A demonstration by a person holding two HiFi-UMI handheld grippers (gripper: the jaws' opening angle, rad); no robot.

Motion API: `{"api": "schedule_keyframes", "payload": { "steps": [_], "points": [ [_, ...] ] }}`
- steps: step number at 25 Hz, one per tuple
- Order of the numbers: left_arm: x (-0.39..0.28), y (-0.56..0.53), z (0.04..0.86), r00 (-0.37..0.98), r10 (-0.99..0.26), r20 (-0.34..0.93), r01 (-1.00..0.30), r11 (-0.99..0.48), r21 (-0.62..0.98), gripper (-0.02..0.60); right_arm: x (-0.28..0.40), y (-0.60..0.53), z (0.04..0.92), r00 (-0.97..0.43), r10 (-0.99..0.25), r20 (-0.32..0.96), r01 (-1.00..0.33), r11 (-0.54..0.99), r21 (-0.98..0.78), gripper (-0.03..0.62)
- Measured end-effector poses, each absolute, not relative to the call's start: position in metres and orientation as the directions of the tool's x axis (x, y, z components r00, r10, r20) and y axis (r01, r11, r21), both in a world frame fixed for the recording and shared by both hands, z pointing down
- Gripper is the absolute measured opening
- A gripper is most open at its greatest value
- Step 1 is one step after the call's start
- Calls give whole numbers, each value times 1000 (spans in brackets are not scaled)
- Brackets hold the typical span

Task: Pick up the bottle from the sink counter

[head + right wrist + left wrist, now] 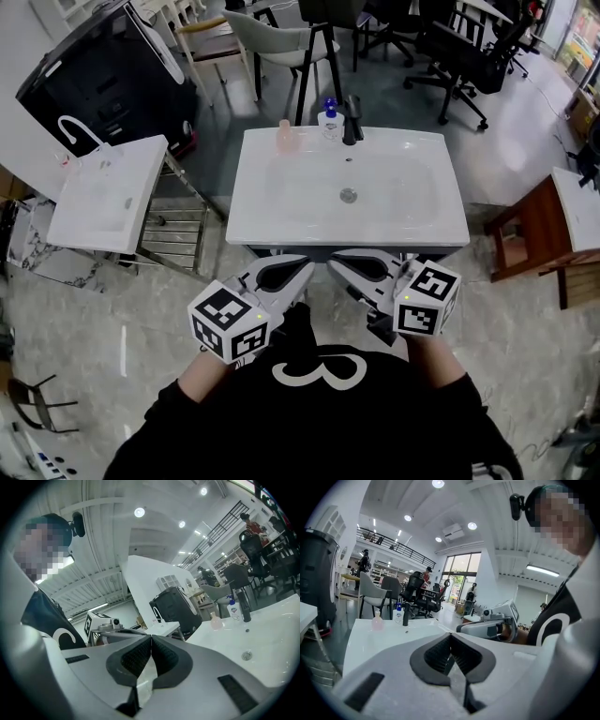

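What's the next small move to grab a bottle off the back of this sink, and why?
Probably carry the left gripper forward over the sink toward the pink bottle, opening its jaws on the way: it and the right gripper sit shut at the near edge; the bottle stands at the far rim near the faucet.

The head view looks steeply down, with the sink (258, 202) near at twelve o'clock. Both gripper views look low across it from its front. The shared faucet (406, 613) sits at nine o'clock in the left gripper view and three o'clock in the right.
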State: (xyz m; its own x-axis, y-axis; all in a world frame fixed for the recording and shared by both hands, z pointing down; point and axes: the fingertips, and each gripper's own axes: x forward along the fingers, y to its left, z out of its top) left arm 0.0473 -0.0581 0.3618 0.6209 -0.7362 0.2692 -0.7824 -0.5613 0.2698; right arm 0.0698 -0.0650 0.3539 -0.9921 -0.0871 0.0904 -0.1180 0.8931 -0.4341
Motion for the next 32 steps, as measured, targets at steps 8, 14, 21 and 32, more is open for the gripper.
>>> {"api": "schedule_keyframes", "payload": {
  "steps": [8, 14, 21, 32],
  "points": [
    [4, -118, 363, 617, -733, 286, -786, -558, 267, 15, 32, -122, 357, -989, -115, 94, -146, 879, -454, 14],
    [-34, -170, 363, 612, -737, 288, -790, -553, 264, 15, 1, -168, 358, -986, -137, 94, -166, 868, -468, 14],
    [-67, -218, 367, 631, -720, 289, -775, -572, 269, 15, -31, -212, 366, -980, -164, 111, -197, 850, -488, 14],
    [-108, -288, 386, 669, -686, 287, -743, -612, 269, 17, -62, -269, 385, -958, -233, 167, -286, 809, -514, 14]
  ]
}}
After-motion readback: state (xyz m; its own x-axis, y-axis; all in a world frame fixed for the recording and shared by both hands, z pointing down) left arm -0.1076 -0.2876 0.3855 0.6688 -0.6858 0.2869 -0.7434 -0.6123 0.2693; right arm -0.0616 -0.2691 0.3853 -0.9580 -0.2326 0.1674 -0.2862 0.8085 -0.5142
